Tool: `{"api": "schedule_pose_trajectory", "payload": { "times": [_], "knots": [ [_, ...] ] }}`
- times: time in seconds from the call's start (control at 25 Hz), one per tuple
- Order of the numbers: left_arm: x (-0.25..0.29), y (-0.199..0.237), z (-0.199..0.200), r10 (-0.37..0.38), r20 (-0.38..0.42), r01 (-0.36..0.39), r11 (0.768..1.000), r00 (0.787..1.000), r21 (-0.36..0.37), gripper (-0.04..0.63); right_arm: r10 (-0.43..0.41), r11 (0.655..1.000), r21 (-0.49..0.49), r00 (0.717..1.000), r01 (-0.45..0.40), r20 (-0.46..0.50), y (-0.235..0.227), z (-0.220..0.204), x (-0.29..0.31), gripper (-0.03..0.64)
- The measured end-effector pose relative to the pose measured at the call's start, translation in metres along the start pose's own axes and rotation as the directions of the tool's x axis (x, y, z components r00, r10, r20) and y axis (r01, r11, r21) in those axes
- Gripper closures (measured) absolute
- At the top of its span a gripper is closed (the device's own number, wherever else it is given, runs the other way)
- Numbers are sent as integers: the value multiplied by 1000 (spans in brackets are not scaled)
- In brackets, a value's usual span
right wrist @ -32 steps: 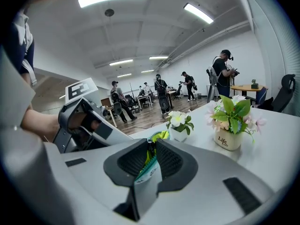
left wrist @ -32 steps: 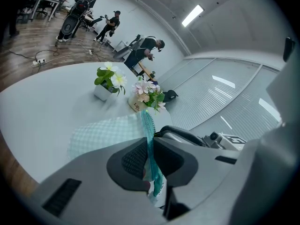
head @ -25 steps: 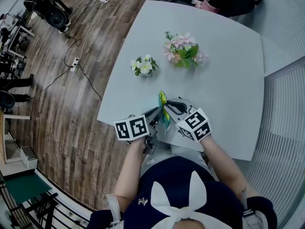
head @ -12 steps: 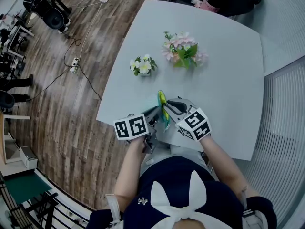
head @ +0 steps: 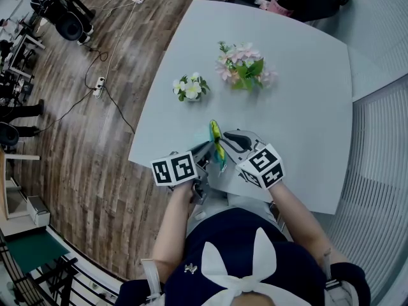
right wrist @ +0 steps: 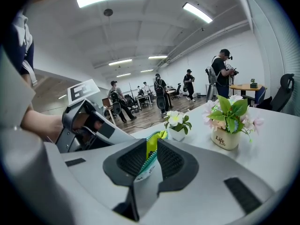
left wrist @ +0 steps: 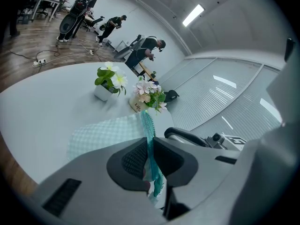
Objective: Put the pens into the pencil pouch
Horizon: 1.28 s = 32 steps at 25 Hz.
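A teal and green checked pencil pouch (head: 217, 146) hangs upright over the near edge of the table, held between both grippers. My left gripper (head: 207, 152) is shut on its zipper edge; in the left gripper view the teal edge (left wrist: 148, 125) runs up between the pads (left wrist: 133, 159). My right gripper (head: 227, 143) is shut on the other side, and in the right gripper view the pouch's yellow-green tip (right wrist: 153, 144) stands between the jaws. No pen shows in any view.
A small white pot of white flowers (head: 191, 88) and a larger pot of pink flowers (head: 245, 67) stand further out on the pale table (head: 299, 107). A dark bag (head: 315, 2) lies at the far corner. To the left, wooden floor with cables (head: 99, 85).
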<state>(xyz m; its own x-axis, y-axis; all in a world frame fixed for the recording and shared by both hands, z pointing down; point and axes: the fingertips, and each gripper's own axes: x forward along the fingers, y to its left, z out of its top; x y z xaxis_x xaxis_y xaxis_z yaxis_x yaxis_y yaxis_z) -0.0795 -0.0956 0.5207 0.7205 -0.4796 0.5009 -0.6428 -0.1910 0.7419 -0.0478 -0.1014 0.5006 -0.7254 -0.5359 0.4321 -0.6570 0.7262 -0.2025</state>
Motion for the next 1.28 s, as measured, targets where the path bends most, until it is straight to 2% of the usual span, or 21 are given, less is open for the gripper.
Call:
{"api": "schedule_pose_trajectory", "payload": {
  "times": [0.32,0.72,0.92,1.28],
  "knots": [
    [2,0,2,0,-3,0,1000,1000,2,541,-34,999,13,999,33,28,-15,7,-12,541],
    [6,1,3,2,-9,-2,1000,1000,-2,541,-102,993,55,994,100,28,-42,-5,-30,538],
    [6,0,4,2,-9,-2,1000,1000,1,541,-140,987,82,990,139,14,-57,-19,-44,530],
    [10,-1,3,3,-17,-3,1000,1000,7,541,-212,969,115,975,219,-74,-82,-67,-64,503]
  ]
}}
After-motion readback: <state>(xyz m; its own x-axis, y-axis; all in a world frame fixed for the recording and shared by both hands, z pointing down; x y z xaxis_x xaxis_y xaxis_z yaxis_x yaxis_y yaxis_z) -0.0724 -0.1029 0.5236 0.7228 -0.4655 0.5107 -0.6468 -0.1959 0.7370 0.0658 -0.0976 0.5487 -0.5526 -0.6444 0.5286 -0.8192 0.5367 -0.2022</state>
